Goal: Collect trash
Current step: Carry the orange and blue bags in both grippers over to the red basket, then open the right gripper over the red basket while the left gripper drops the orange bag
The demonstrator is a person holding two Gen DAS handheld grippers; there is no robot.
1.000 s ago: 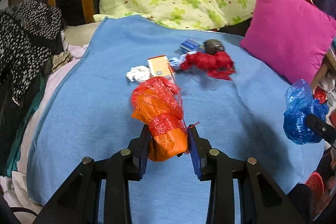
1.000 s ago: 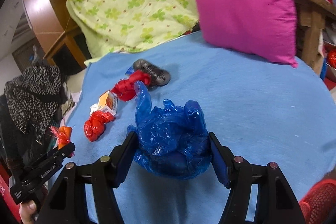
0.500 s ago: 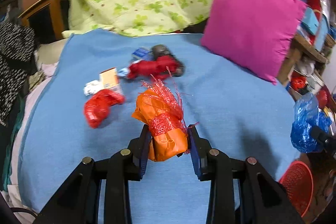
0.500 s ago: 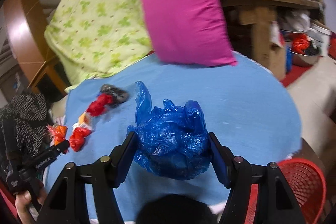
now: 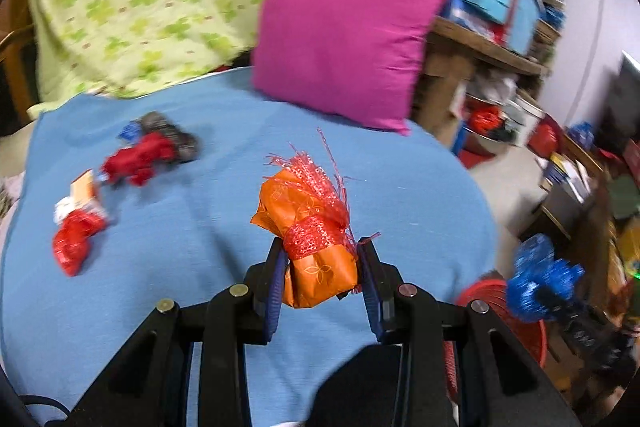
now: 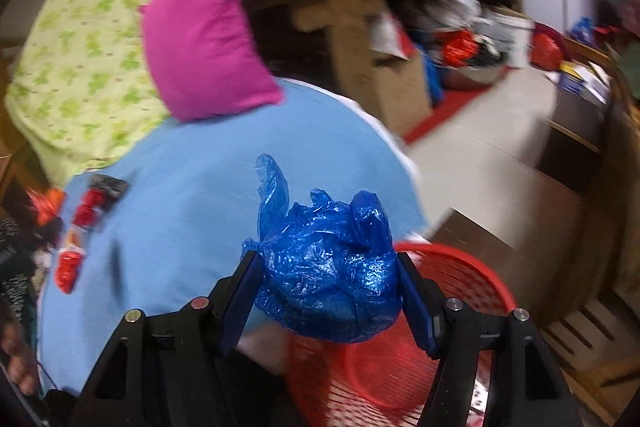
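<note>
Both claws have swung from the bed toward the red basket [image 6: 460, 291]. The right claw [image 6: 330, 291] grasps the blue bag [image 6: 328, 267] just above it; the left claw [image 5: 320, 279] clenches the orange wrapper [image 5: 316, 259]. Farther, red trash [image 5: 74, 239], a small box [image 5: 82, 191] and a pink pillow [image 5: 344, 35] remain on the bed [image 5: 200, 227]; nothing blocks the basket.

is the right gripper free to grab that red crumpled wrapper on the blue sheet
Probably not: the right gripper is shut on the blue plastic bag above the red basket; the red wrapper lies far across the sheet.
</note>
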